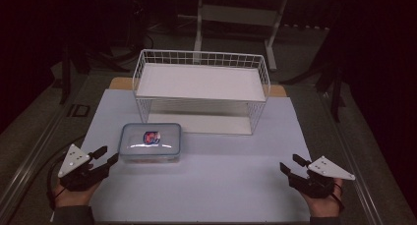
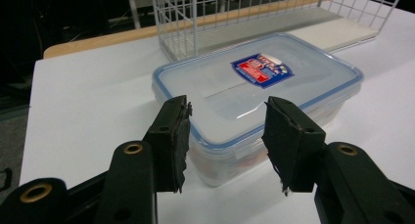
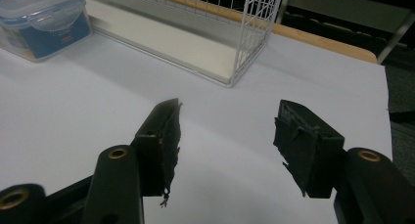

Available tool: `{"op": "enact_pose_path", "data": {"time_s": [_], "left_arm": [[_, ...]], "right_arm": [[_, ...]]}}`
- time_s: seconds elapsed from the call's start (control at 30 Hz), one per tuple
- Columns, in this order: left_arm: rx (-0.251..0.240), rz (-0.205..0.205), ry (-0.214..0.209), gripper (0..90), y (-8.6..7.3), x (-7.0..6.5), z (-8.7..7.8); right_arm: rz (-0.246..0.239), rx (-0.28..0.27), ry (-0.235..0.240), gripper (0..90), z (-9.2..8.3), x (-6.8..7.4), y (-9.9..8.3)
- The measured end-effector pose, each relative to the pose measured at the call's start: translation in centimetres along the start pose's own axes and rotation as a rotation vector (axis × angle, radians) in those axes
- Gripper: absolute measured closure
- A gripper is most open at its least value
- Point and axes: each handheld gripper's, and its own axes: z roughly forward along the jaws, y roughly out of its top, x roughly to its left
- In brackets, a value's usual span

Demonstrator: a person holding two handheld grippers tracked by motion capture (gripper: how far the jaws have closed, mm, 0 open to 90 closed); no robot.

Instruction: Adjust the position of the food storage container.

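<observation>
A clear plastic food box with a blue-rimmed lid and a red-and-blue label lies on the white table sheet, left of centre. My left gripper rests just left of the box, open. In the left gripper view, the box sits right in front of the jaws, its near corner between them, and the left gripper does not press on it. At the near right of the sheet, my right gripper stands open with nothing between its fingers. In the right gripper view, the right gripper points at bare sheet, and the box is far left.
A white wire two-tier rack stands behind the box at the middle back, with a white shelf board on top and another at its base. The white sheet covers a wooden table. A white frame stands on the dark floor beyond.
</observation>
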Motion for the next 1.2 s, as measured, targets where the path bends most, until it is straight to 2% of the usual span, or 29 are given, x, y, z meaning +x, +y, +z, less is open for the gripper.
{"op": "enact_pose_path", "data": {"time_s": [0.17, 0.37, 0.4, 0.5, 0.73, 0.83, 0.9, 1.03, 1.07, 1.2], "left_arm": [[0.004, -0.022, 0.000, 51.7, -0.1, 0.3, 0.0], [0.000, -0.057, 0.005, 44.9, 0.0, 0.7, 0.5], [0.002, -0.065, 0.001, 44.7, 0.1, 0.9, 0.7], [0.009, -0.125, -0.030, 42.6, 0.4, 1.3, 1.8], [0.036, -0.143, -0.046, 39.1, 0.9, 1.2, 3.3], [0.053, -0.180, -0.060, 37.5, 0.9, 1.7, 4.2], [0.079, -0.201, -0.050, 37.1, 0.8, 2.2, 5.2], [0.093, -0.231, -0.053, 38.0, 0.6, 2.7, 6.0], [0.103, -0.251, -0.068, 38.7, 0.5, 3.1, 6.6], [0.122, -0.253, -0.072, 41.6, 0.4, 3.4, 7.3]], "right_arm": [[0.012, -0.004, -0.001, 42.1, -0.1, -0.2, -0.1], [0.014, 0.009, -0.010, 41.7, 0.2, -0.4, -0.2], [0.014, 0.009, -0.011, 41.6, 0.2, -0.3, -0.2], [0.012, 0.015, -0.011, 41.5, 0.4, -0.3, -0.2], [0.003, 0.021, -0.008, 41.3, 0.6, -0.2, -0.2], [0.005, 0.023, -0.009, 41.2, 0.7, -0.2, -0.2], [0.009, 0.024, -0.012, 41.1, 0.6, -0.2, -0.2], [0.006, 0.026, -0.011, 40.8, 0.7, -0.2, -0.3], [0.008, 0.027, -0.010, 40.7, 0.7, -0.2, -0.3], [0.001, 0.028, -0.005, 40.5, 0.8, -0.1, -0.2]]}}
